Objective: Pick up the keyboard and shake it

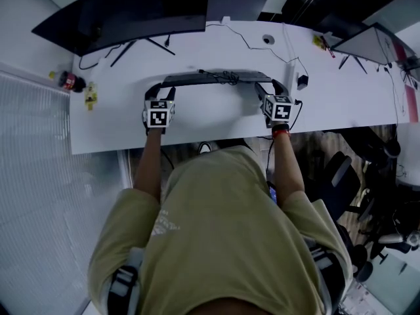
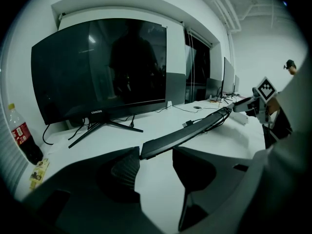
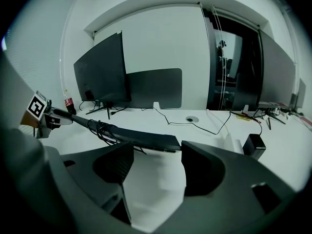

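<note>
A long black keyboard point(image 1: 210, 79) hangs a little above the white desk point(image 1: 197, 123), with a coiled cable point(image 1: 227, 77) bunched on top of it. My left gripper point(image 1: 161, 88) holds its left end, and my right gripper point(image 1: 270, 88) holds its right end. In the left gripper view the keyboard point(image 2: 195, 129) runs away to the right, its near end pressed between the jaws of the left gripper point(image 2: 156, 155). The right gripper view shows the keyboard point(image 3: 141, 138) stretching left, its end wedged between the jaws of the right gripper point(image 3: 157, 150).
A wide curved monitor point(image 1: 125, 12) stands on its stand behind the keyboard. A cola bottle point(image 1: 69, 81) sits at the desk's left end. A black adapter point(image 1: 302, 81) and thin cables lie to the right, near a second monitor point(image 1: 367, 44). Office chairs point(image 1: 341, 176) stand right of the person.
</note>
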Available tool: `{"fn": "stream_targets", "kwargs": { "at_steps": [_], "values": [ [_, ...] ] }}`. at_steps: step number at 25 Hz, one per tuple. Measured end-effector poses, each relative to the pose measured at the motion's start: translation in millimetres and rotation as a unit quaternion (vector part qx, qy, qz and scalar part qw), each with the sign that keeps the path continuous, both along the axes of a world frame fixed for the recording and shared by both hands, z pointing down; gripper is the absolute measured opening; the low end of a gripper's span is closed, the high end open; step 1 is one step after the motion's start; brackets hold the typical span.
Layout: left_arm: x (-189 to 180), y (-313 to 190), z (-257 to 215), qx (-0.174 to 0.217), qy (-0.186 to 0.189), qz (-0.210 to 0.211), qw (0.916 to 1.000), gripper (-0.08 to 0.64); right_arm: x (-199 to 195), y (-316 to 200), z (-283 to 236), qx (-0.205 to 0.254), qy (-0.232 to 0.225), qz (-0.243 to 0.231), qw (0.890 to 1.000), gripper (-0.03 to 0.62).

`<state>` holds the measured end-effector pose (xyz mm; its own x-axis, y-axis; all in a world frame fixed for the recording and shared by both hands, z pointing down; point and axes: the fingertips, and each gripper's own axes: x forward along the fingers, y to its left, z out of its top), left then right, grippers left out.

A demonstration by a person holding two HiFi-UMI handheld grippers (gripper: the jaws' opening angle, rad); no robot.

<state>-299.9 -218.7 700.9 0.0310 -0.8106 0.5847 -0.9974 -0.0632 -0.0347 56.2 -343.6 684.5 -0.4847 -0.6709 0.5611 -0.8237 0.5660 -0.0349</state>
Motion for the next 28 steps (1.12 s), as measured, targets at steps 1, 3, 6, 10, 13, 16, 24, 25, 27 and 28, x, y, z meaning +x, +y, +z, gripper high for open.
{"fn": "stream_targets", "kwargs": {
  "at_steps": [1,3,6,10,13,16,24,25,27,28],
  "values": [
    [0.3,1.9,1.8,-0.003,-0.002,0.003,1.0,0.222,0.3,2.6,1.4,0.0,0.002,0.001,1.0,0.317],
    [0.6,5.9,5.7,-0.007,-0.006,0.007,0.9999,0.222,0.5,8.1,4.8,-0.001,0.006,0.001,1.0,0.317],
    [2.3,12.1,11.5,-0.014,-0.012,0.013,0.9997,0.222,2.3,16.1,10.7,-0.004,0.012,0.002,1.0,0.317],
    [4.8,17.5,17.2,-0.02,-0.014,0.019,0.9995,0.222,5.1,22.4,16.1,-0.007,0.019,0.003,1.0,0.317],
    [4.9,20.5,20.5,-0.023,-0.017,0.022,0.9994,0.222,5.5,25.8,19.4,-0.01,0.023,0.004,1.0,0.318],
    [6.6,24.4,24.6,-0.029,-0.022,0.027,0.999,0.222,7.2,29.7,22.9,-0.012,0.029,0.005,0.999,0.317],
    [11.2,36.2,40.2,-0.05,-0.036,0.037,0.9974,0.222,10.7,41.1,37.6,-0.025,0.048,0.005,0.999,0.317],
    [11.6,37.7,42.5,-0.054,-0.038,0.038,0.9971,0.222,11.1,42.3,40.4,-0.027,0.051,0.005,0.998,0.317],
    [12.6,40.5,47.5,-0.061,-0.042,0.041,0.9964,0.222,12.1,44.7,44.3,-0.031,0.057,0.005,0.998,0.316],
    [13.3,41.7,49.7,-0.064,-0.044,0.043,0.996,0.222,12.5,45.9,45.5,-0.034,0.06,0.005,0.998,0.316]
  ]
}}
